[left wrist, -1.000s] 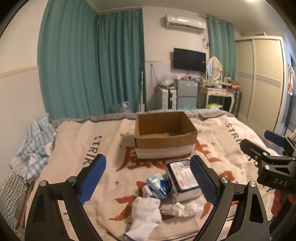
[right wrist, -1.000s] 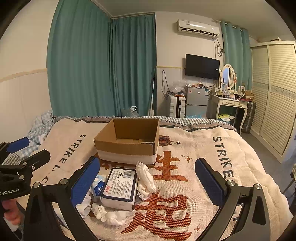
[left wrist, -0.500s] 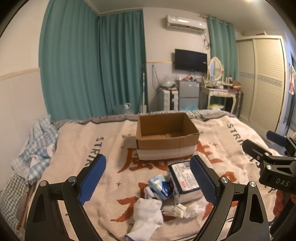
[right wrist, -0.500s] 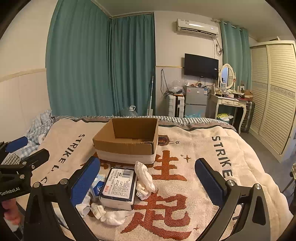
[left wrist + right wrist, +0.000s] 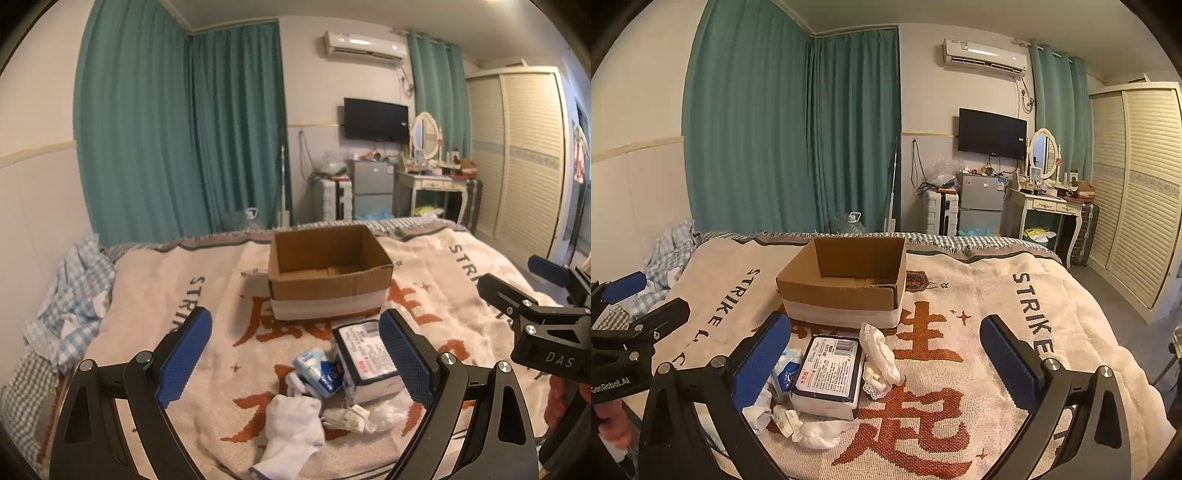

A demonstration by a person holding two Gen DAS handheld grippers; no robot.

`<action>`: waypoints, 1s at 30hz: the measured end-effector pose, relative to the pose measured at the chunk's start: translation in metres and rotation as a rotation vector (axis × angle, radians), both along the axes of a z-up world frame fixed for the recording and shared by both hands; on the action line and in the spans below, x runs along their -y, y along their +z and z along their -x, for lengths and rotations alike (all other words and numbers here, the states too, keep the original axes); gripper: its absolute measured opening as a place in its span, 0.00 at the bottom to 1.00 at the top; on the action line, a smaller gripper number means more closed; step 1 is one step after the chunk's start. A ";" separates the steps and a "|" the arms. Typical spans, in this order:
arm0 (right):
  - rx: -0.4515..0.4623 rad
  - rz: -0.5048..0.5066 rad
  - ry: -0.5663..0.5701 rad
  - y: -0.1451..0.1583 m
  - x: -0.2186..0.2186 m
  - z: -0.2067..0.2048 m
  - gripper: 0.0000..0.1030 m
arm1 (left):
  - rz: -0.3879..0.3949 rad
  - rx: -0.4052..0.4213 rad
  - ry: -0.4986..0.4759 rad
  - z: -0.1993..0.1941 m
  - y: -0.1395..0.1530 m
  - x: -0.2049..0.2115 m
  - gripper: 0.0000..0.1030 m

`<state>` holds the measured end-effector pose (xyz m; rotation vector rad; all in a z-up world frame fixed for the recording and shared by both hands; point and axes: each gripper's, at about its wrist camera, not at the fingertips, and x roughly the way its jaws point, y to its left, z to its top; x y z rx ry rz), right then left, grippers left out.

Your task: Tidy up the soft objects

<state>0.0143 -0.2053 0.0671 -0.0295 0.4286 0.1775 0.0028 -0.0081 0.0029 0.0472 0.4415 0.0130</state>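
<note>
An open, empty cardboard box (image 5: 327, 271) (image 5: 846, 282) stands on the bed blanket. In front of it lies a pile: a dark-edged tissue pack (image 5: 367, 356) (image 5: 829, 371), a small blue-and-white packet (image 5: 317, 373) (image 5: 785, 367), a white sock (image 5: 291, 430), a crumpled white cloth (image 5: 369, 415) (image 5: 816, 432) and a white lace piece (image 5: 879, 360). My left gripper (image 5: 295, 358) is open and empty above the near side of the pile. My right gripper (image 5: 886, 358) is open and empty, above the pile's right side.
A cream blanket (image 5: 979, 369) with red characters covers the bed. Checked bedding (image 5: 70, 295) is bunched at the bed's left edge. Beyond the bed stand teal curtains, a small fridge (image 5: 980, 201), a dressing table (image 5: 1047, 206) and a wardrobe (image 5: 1137, 192).
Both views have shifted slightly. The pile and box sit a little higher and nearer in the frames. Both grippers stay open and empty.
</note>
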 end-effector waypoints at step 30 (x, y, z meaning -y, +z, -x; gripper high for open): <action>-0.161 0.126 0.051 -0.046 -0.031 0.001 1.00 | 0.033 -0.257 -0.015 -0.023 -0.078 -0.010 0.89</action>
